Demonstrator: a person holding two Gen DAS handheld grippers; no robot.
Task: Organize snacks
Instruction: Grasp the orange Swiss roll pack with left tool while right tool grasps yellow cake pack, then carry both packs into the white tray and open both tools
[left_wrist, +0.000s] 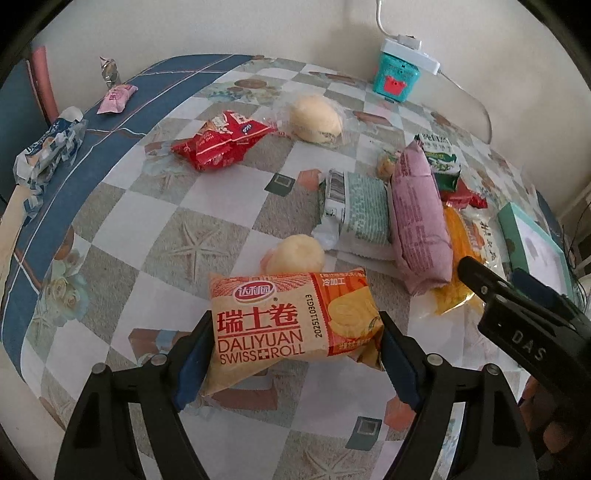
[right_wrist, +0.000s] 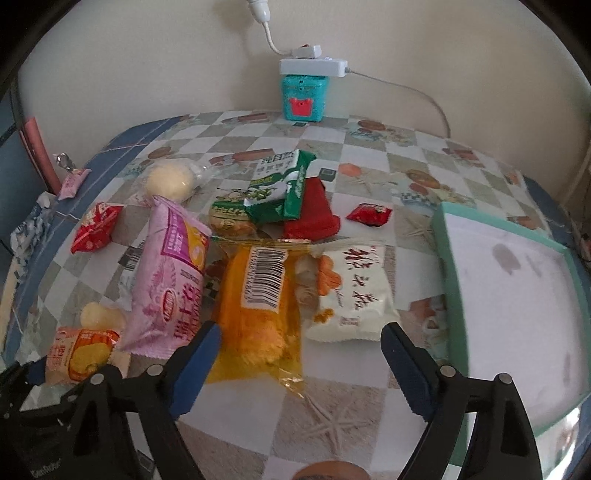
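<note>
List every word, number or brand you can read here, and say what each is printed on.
"DALIYUAN SWISS ROLL": orange snack pack between the left hand-held gripper's pads.
"瑞士卷": same pack.
"20251103G13": same pack, printed sideways.
"冷加工": same pack, top right.
"DAS": right hand-held gripper.
Pink pack, white pack, green packs, the barcode digits on the yellow pack: print too blurred or small to read.

Left gripper: tilted steeply down, blue pads pressed on both ends of a packet, holding it.
Right gripper: tilted down, jaws spread wide, nothing clamped, pads touching nothing.
</note>
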